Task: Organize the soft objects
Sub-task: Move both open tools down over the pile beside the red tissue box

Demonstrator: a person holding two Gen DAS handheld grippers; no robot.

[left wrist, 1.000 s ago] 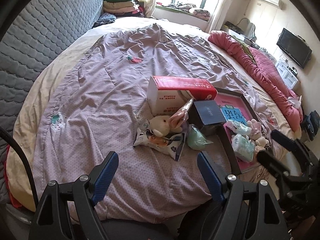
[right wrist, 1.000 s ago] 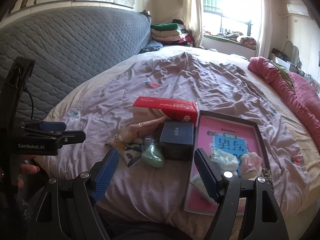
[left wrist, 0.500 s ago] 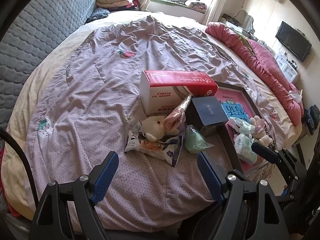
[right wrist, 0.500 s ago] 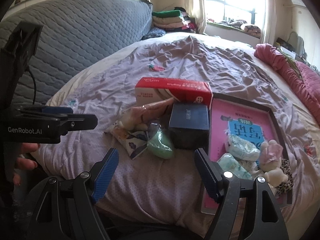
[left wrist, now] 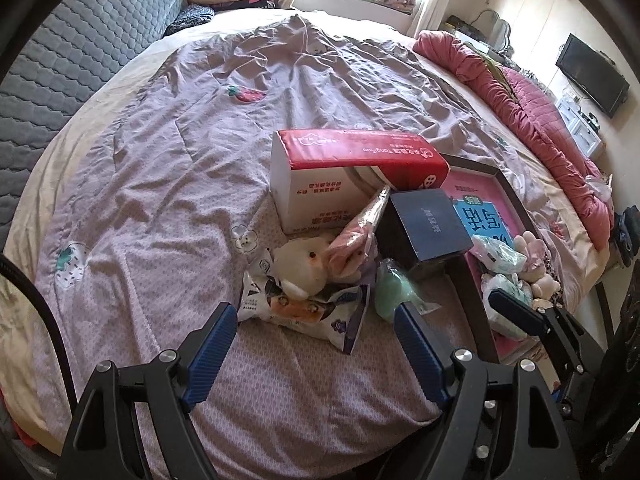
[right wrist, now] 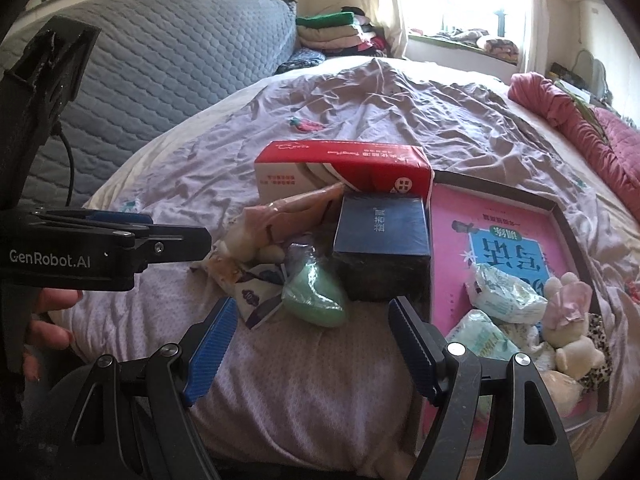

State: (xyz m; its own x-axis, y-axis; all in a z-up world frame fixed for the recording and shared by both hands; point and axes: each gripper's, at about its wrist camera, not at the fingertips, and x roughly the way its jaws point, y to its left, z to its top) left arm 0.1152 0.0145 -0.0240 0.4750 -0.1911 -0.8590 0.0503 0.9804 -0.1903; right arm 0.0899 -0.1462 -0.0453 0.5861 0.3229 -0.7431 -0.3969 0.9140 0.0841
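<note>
A cream plush rabbit (left wrist: 302, 266) with pink wrapped ears lies on a printed soft pack (left wrist: 308, 312) on the bed. A green soft pack (left wrist: 390, 294) (right wrist: 314, 298) lies beside them. A pink tray with a dark rim (left wrist: 478, 308) (right wrist: 448, 216) holds pale tissue packs (right wrist: 506, 290) and a small plush toy (right wrist: 568, 300). My left gripper (left wrist: 314, 332) is open just in front of the printed pack. My right gripper (right wrist: 310, 330) is open just in front of the green pack.
A red and white tissue box (left wrist: 352, 176) and a dark blue box (left wrist: 428, 228) stand behind the soft things. The lilac bedspread (left wrist: 180, 168) covers the bed. A rolled pink quilt (left wrist: 536, 120) lies along the right edge. A grey padded headboard (right wrist: 168, 64) stands at left.
Both grippers have moved forward toward the pile, which now looks larger and closer. Both stay open. The objects have not moved.
</note>
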